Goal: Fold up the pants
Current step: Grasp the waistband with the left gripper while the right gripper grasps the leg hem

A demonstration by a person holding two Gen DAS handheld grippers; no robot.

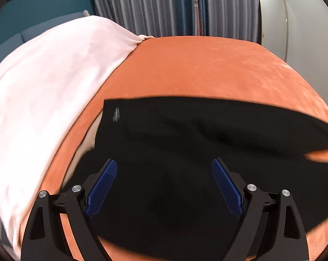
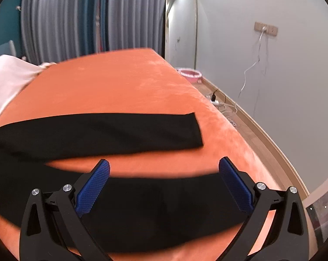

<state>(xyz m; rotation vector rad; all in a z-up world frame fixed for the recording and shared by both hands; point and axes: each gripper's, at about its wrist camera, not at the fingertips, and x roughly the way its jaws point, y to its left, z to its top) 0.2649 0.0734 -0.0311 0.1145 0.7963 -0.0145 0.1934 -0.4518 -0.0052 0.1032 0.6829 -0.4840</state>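
Observation:
Black pants (image 1: 185, 134) lie spread flat on an orange bed cover (image 1: 196, 65). The left wrist view shows their waist end with a small pale logo (image 1: 116, 114) near the far left corner. My left gripper (image 1: 164, 165) hangs above that part, its blue pads wide apart, nothing between them. In the right wrist view the two legs run to the right: the far leg (image 2: 98, 130) ends in a cuff (image 2: 196, 130), the near leg (image 2: 153, 206) lies under my right gripper (image 2: 164, 165). That gripper is open too and holds nothing.
A pale pink blanket (image 1: 44, 87) covers the bed's left part. Grey curtains (image 1: 142, 6) hang behind the bed. On the right the bed edge drops to a wooden floor (image 2: 262, 141) with a pink basin (image 2: 190, 74), a power strip (image 2: 215, 101) and cables by the grey wall.

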